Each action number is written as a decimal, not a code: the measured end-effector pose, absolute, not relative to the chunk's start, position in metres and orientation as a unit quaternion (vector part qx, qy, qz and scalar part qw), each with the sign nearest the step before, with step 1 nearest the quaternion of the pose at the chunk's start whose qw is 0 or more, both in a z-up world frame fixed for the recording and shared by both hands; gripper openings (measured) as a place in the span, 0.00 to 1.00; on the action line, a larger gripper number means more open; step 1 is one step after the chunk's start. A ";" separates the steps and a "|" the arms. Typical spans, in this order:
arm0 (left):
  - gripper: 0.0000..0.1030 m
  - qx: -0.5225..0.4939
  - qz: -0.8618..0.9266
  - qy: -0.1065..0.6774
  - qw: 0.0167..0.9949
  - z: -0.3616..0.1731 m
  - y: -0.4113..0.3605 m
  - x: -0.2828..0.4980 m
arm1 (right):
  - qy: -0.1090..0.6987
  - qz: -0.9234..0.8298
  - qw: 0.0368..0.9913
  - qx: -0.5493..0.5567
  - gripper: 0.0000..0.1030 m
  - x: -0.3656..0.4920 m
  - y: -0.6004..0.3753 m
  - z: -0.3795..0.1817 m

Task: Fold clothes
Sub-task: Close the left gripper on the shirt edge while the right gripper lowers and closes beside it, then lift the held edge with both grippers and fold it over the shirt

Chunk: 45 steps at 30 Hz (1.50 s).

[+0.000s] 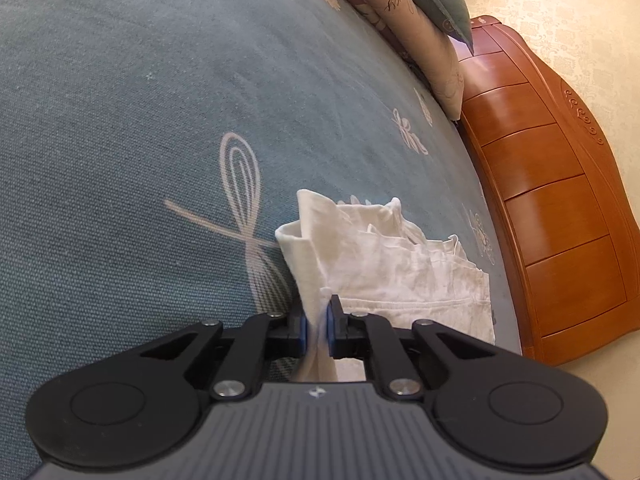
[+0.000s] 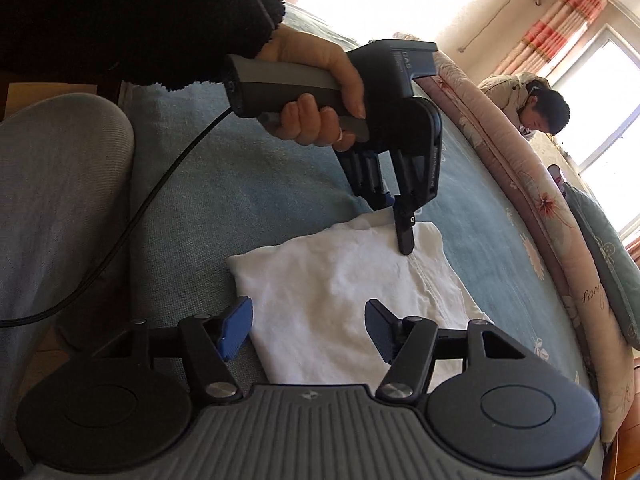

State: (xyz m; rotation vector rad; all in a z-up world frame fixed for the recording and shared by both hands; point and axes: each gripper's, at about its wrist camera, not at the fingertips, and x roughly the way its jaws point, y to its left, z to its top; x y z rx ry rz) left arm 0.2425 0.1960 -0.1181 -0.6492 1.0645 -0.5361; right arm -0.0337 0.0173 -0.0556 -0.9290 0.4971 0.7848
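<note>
- I see a bed with a blue-grey woven cover (image 1: 120, 100), pale dragonfly motifs.
- On it: crumpled white cotton garment (image 2: 332, 292).
- Along its far edge: pink floral quilt (image 2: 520, 184).

I'm in a home bedroom: blue patterned bedspread (image 1: 160, 120) underneath me, pillows (image 1: 420, 20) against a carved wooden headboard (image 1: 552, 200), striped curtains (image 2: 560, 12) at a sunny window (image 2: 612, 92).

White garment (image 2: 340, 292), cotton-like, creased, folded into a rough rectangle with a stitched seam showing. It lies flat on the blue bed cover (image 1: 140, 120), near the bed's wooden-framed edge; one corner is pulled up.
</note>
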 end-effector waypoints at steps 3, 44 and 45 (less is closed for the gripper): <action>0.08 -0.301 -0.239 0.500 0.776 -0.116 0.193 0.245 | 0.230 0.351 0.780 -0.464 0.64 -0.042 0.028 -0.063; 0.06 -0.285 -0.212 0.483 0.800 -0.050 0.153 0.252 | 0.254 0.262 0.861 -0.353 0.03 -0.023 0.009 -0.019; 0.06 -0.284 -0.212 0.482 0.801 -0.045 0.149 0.253 | 0.250 0.259 0.866 -0.348 0.03 -0.024 0.004 -0.016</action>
